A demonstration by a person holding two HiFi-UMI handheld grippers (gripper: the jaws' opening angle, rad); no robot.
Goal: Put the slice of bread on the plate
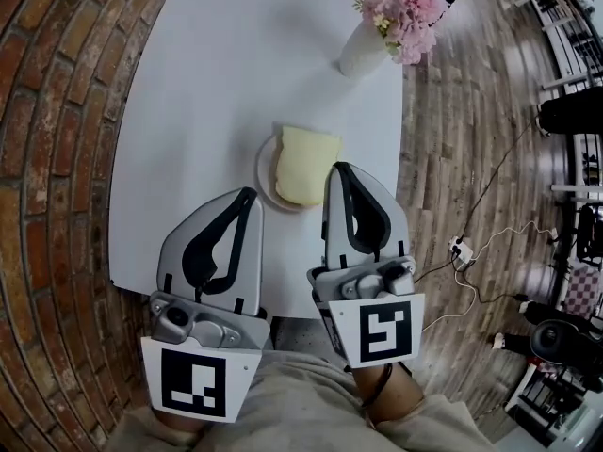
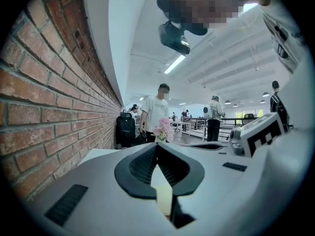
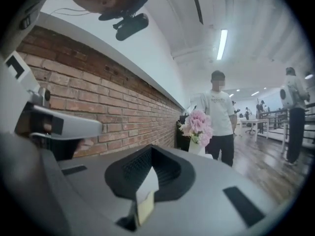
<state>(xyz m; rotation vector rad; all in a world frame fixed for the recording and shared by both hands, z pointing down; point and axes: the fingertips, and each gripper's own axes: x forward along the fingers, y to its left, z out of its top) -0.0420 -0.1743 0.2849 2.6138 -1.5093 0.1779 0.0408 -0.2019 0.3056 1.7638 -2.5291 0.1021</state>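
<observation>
A pale slice of bread (image 1: 303,163) lies on a small white plate (image 1: 265,173) near the middle of the white table (image 1: 217,83). My right gripper (image 1: 340,168) is shut with nothing in it, and its tip hangs over the near right edge of the bread. In the right gripper view, the right gripper (image 3: 151,149) has its jaws together and points level toward the flowers. My left gripper (image 1: 250,194) is shut and empty, just left of and nearer than the plate. Seen from the left gripper view, the left gripper (image 2: 156,145) also has its jaws meeting at the tips.
A white vase of pink flowers (image 1: 396,12) stands at the table's far right corner. Brick (image 1: 57,158) runs along the left. On the wooden floor to the right lie a power strip (image 1: 460,248) and cables. People (image 3: 219,117) stand beyond the table.
</observation>
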